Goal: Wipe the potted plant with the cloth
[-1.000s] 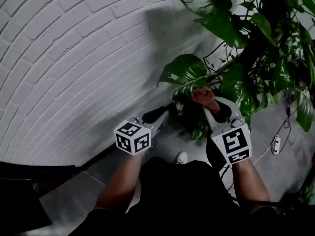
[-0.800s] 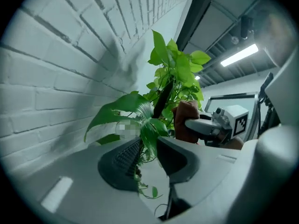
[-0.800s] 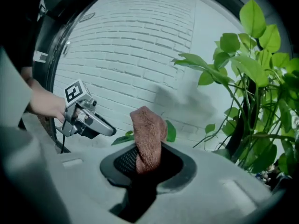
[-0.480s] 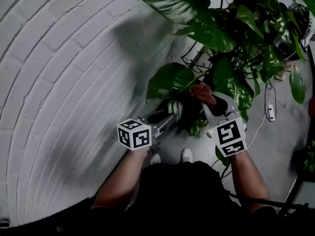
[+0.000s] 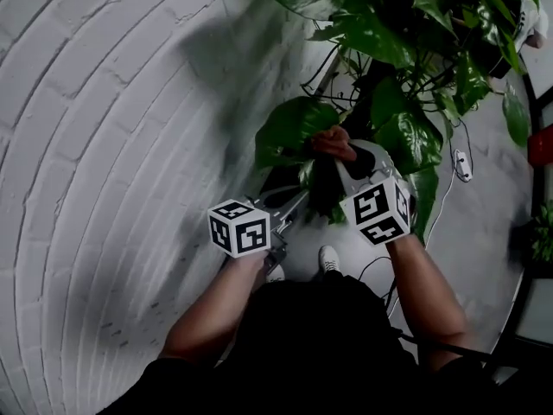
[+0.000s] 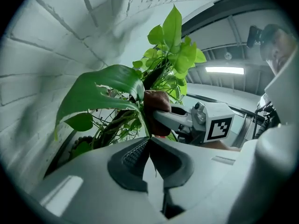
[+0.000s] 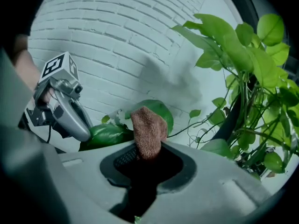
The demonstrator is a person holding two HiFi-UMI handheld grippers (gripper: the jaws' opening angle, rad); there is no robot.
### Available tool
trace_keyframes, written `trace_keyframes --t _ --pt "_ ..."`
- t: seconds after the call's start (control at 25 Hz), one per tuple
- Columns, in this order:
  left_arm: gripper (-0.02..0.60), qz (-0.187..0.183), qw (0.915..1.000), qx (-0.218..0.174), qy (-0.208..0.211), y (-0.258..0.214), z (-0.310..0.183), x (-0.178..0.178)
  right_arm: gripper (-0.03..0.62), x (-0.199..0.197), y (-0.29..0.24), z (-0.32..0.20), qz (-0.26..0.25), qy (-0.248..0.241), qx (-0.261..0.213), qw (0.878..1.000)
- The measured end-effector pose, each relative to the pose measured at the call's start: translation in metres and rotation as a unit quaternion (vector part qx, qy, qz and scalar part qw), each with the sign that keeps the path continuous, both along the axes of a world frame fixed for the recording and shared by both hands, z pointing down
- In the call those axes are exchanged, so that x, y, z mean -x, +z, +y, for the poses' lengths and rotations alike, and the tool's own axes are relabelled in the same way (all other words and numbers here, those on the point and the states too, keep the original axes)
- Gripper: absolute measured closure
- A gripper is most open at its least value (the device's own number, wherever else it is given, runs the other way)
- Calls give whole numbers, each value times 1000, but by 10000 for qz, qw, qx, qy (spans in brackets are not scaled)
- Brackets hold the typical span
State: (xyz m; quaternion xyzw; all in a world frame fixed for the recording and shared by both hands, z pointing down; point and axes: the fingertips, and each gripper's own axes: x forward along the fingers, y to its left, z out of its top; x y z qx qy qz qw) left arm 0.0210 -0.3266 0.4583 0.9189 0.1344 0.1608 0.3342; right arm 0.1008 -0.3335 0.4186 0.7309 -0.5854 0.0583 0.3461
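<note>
We reckon we're somewhere mid-job here. The left gripper (image 6: pixel 148 143) has its jaws together, and as far as we can see they're pinching the edge of the big leaf (image 6: pixel 96 93) to steady it. The right gripper (image 7: pixel 148 154) has its jaws clamped on the brown cloth (image 7: pixel 148 127), which sticks up out of them right at that same leaf. We can't tell if it's touching or just off it.

So one leaf is being dealt with, and nothing here shows which leaves are already clean. Most of the potted plant (image 5: pixel 406 50) looks like it's left to do.

Count-wise:
- one cloth
- one potted plant by the brick wall (image 5: pixel 112 145), with loads of leaves, too many and too overlapped to count
- two grippers
</note>
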Motion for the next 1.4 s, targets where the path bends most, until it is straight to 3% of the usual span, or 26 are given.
trace_keyframes --t 0.44,0.76,1.12,1.4 --pt "560 11 9996 -151 254 -5 5 2 525 33 11 7 -195 -142 31 9997" --pt "560 84 9993 -245 268 -10 5 1 525 64 15 10 -217 -545 132 9982" --pt "560 136 9989 -352 272 -12 5 2 525 89 10 12 -1477 -717 -120 9863" --pt "560 122 9982 -521 284 -7 6 2 525 92 4 16 -1301 -844 33 9879"
